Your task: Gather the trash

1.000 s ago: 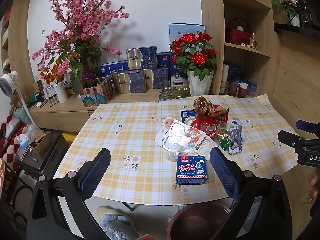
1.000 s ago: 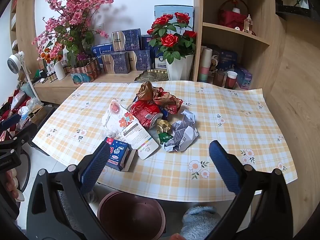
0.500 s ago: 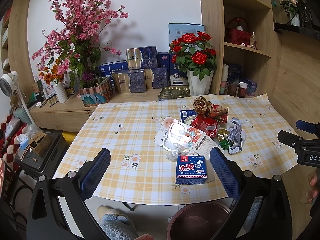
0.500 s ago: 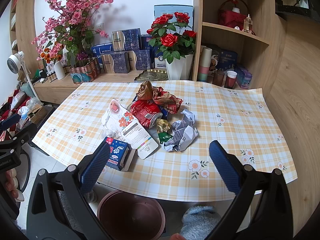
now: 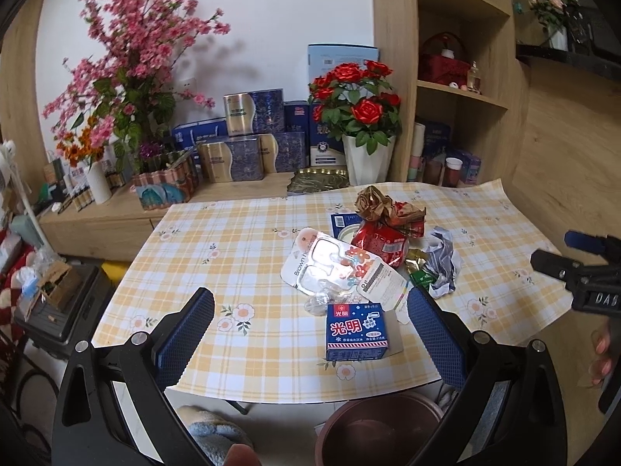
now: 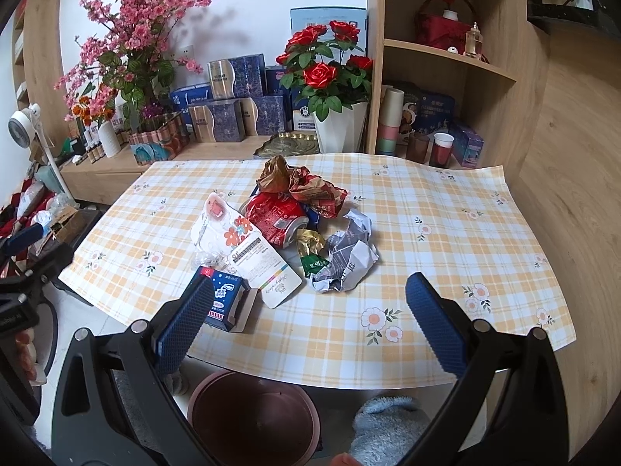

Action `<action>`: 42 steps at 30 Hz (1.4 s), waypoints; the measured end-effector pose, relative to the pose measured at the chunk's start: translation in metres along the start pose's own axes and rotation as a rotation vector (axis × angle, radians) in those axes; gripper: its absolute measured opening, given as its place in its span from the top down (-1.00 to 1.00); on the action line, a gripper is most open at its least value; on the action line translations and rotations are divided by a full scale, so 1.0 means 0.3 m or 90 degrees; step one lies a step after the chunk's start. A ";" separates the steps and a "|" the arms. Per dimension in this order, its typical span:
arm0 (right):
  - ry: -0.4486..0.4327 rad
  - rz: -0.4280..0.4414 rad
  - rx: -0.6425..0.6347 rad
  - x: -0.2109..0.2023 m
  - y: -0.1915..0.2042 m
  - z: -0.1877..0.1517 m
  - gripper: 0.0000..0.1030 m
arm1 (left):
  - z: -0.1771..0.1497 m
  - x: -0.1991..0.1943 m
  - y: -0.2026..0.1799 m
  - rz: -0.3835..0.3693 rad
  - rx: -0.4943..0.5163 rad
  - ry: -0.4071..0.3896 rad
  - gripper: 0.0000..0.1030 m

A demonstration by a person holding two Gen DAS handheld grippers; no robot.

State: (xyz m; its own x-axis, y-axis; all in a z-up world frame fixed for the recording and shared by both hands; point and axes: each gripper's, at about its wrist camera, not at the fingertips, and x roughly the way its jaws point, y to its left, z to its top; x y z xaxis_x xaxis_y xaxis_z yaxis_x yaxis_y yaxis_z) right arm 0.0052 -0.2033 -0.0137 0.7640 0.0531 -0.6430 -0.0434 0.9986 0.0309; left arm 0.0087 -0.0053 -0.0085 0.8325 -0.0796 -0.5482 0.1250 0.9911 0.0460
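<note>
Trash (image 6: pixel 295 233) heaped mid-table (image 6: pixel 446 202), bin (image 6: pixel 252 415) below near edge

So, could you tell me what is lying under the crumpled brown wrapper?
A red can and a blue package lie partly under the brown wrapper; anything deeper is covered.

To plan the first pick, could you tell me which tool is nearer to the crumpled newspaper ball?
Right. The right tool hangs just short of the crumpled newspaper ball, roughly in line with it; the left tool lines up with the blue carton, farther left.
</note>
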 end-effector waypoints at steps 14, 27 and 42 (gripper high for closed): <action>0.008 -0.002 0.005 0.005 -0.015 -0.004 -0.89 | 0.020 -0.013 -0.008 -0.017 -0.006 -0.013 -0.90; 0.010 0.015 -0.001 0.015 0.008 -0.007 -0.89 | 0.020 -0.031 0.006 -0.006 -0.009 -0.013 -0.89; 0.014 0.020 -0.004 0.019 0.018 -0.007 -0.89 | 0.018 -0.023 0.000 -0.013 -0.005 -0.008 -0.89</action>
State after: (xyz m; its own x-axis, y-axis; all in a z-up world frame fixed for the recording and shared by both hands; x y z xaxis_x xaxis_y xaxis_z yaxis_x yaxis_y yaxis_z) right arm 0.0081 -0.1977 -0.0187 0.7477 0.0843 -0.6587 -0.0712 0.9964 0.0467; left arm 0.0060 -0.0054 -0.0003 0.8363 -0.1005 -0.5390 0.1370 0.9902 0.0280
